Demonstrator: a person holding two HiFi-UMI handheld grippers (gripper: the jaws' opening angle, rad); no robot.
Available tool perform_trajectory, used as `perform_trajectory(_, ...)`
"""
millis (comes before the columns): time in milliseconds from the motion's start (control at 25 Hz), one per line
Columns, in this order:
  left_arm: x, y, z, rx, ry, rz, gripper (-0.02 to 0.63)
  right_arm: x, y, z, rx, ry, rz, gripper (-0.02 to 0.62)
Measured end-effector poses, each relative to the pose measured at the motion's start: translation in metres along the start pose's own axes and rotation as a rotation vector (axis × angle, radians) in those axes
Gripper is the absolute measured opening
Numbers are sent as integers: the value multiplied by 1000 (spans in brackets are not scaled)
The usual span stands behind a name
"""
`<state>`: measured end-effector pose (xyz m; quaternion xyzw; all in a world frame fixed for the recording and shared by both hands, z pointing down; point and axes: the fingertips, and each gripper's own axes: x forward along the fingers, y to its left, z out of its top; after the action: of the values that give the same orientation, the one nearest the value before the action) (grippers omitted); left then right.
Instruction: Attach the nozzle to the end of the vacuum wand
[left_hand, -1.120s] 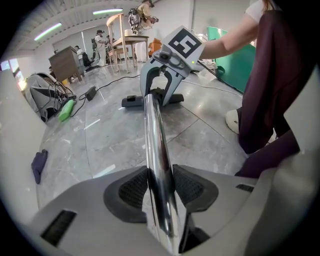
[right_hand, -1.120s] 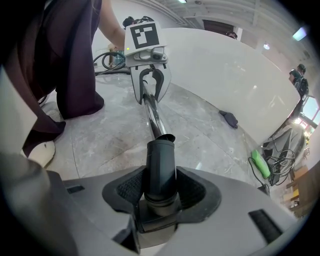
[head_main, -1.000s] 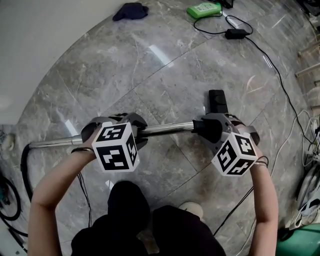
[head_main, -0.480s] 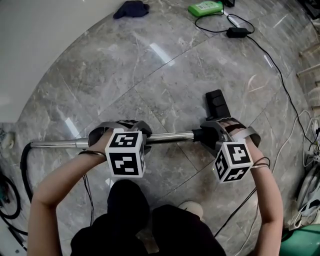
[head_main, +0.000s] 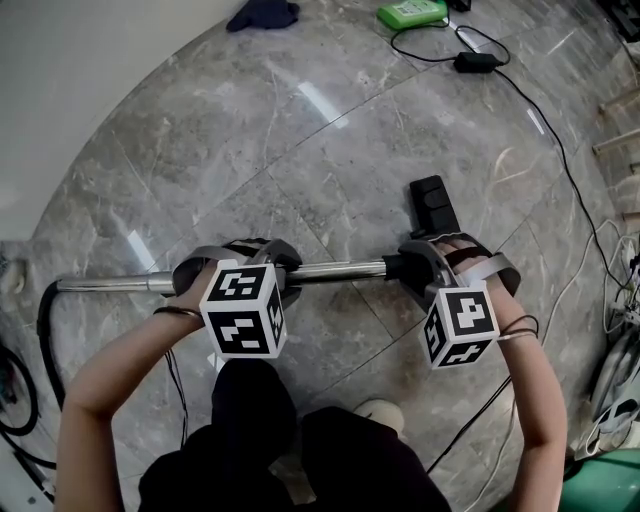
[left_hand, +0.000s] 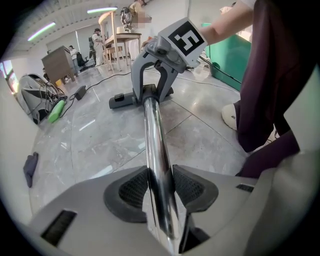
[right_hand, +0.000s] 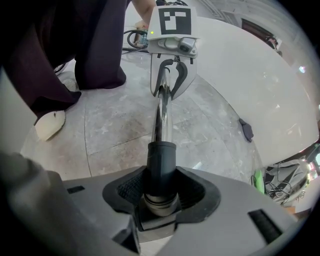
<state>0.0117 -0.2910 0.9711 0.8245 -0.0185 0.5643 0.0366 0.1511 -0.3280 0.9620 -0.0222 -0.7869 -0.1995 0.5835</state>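
— Chrome is what your left tongs (left_hand: 161, 187) are clamped on: the smooth, mirror-bright vacuum wand (left_hand: 152, 130), pinched between two black ribbed pads (left_hand: 134, 188). You hold it level, low over the grey, veined marble floor (head_main: 300, 150).

— And your right tongs (right_hand: 161, 189) are closed on the matte black collar (right_hand: 161, 160) at the wand's end. A grey ringed stub shows just under that collar, cut off by the tongs' own body.

— Where is the nozzle for you?

— The nozzle (head_main: 432, 205), a flat black oblong head, lies on the floor just beyond your right tongs. In the head view its near end runs under your right hand (head_main: 482, 272), so you cannot tell whether it is seated in the collar or only close to it.

— At your left, the wand's far end meets a black hose (head_main: 45, 320) that curves down and out of the picture.

— As for writing: your marker cubes (head_main: 243, 322) carry bold black-and-white square patterns, no letters. The print on the green thing (head_main: 410, 14) at the top edge is too small to read.
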Motion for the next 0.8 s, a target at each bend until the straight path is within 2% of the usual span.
perform_trajectory(360,-3,2,0,-21,-7,36,161,0,-2,3,-15,45,-37,187)
perform_trajectory(640,5,0,-4,-19,31,43,161,8,2,14,-23,56,-41,187)
perform_trajectory(800,3,3,-4,-6,-8,64,160,10,-1,17,-23,43,-56,187)
